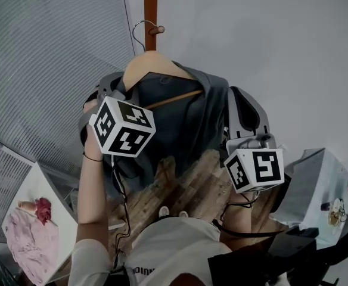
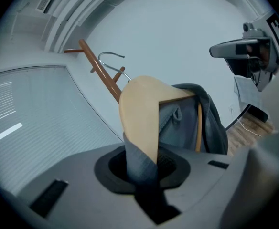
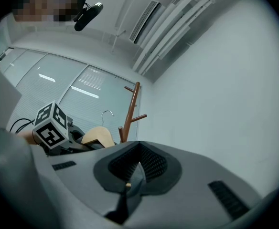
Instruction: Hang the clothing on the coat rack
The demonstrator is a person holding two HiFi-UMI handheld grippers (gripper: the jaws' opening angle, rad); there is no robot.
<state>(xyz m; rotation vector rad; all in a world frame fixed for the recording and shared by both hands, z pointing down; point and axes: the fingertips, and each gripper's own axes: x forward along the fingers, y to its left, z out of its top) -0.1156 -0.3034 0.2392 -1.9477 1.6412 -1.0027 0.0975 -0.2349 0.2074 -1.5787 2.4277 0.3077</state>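
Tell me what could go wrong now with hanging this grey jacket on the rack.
1. The hanger hook looks not yet seated on the rack peg; letting go now could drop the jacket.
2. The left gripper pinches fabric onto the hanger; withdrawing might drag the jacket off.

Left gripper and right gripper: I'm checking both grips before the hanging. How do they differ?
The left gripper clamps a thick bundle, the shoulder of the pale wooden hanger with the grey garment over it; the right gripper pinches only a thin grey fold. The left gripper's jaws stand apart around that bundle; the right gripper's jaws nearly meet. Both appear shut on the grey garment.
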